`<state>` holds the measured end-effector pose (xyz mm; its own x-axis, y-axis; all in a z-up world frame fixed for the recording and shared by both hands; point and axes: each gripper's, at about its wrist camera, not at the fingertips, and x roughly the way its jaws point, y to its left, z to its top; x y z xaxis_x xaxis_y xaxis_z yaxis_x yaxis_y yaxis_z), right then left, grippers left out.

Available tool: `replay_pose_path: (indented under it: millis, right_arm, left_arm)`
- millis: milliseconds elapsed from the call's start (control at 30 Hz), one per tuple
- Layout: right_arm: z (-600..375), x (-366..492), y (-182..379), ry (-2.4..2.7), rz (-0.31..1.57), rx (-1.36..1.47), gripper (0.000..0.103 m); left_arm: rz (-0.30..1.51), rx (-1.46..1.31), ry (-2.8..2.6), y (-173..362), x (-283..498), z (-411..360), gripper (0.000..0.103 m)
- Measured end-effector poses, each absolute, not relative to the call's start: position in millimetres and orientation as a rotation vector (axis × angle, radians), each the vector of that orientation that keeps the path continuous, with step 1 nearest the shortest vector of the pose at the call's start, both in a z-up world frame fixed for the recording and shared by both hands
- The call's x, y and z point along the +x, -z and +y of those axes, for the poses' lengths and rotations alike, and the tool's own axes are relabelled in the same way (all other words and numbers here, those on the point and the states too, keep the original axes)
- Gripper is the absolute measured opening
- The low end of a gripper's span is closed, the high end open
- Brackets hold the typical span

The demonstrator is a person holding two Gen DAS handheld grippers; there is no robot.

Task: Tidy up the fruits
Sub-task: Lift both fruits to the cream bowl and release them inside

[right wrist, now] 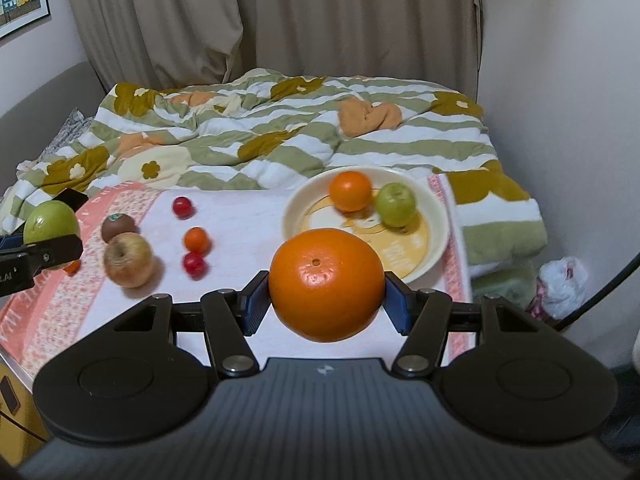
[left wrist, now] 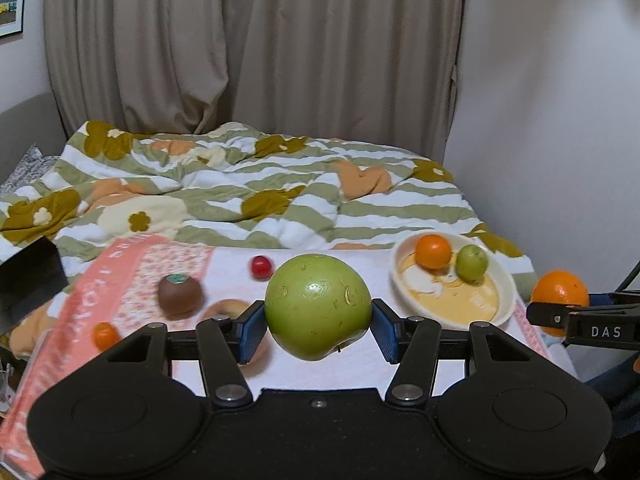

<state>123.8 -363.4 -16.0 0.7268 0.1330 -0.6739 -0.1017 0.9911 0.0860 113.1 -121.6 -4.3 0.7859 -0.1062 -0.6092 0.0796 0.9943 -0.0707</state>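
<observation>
My left tool (left wrist: 318, 314) holds an apple (left wrist: 318, 306), my right tool (right wrist: 325, 296) an orange (right wrist: 325, 284). The plate (right wrist: 434, 248) ahead has two fruits (six more wait).

Left gripper (left wrist: 319, 312) is closed around a green apple (left wrist: 318, 306), held level. Right gripper (right wrist: 326, 286) likewise clamps an orange (right wrist: 326, 284).

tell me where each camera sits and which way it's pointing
Left wrist: rides on the left gripper, looking forward over the bed; its fingers clamp a green apple.
Right wrist: rides on the right gripper, facing the same way; its fingers clamp a big orange.
Shared: the bowl, the kiwi, and each other's gripper.
</observation>
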Motion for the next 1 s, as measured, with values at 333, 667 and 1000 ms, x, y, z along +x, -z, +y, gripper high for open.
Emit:
replay_pose_path:
  millis: [333,667,1000]
  right_arm:
    - [-416.5,160.1,31.0,-0.083,0.752,0.094,0.075]
    - [-445.1,190.7,52.4,0.010,0.778,0.151,0.075]
    - [-453.9,211.6,70.0,0.062,0.811,0.176,0.075]
  left_arm:
    - [0.697,0.028,0.215,25.5,170.8,-189.9,0.060]
    - [0.758,0.180,0.353,70.7,247.2,-242.2,0.060]
    - [0.813,0.311,0.423,109.7,282.1,-271.8,0.060]
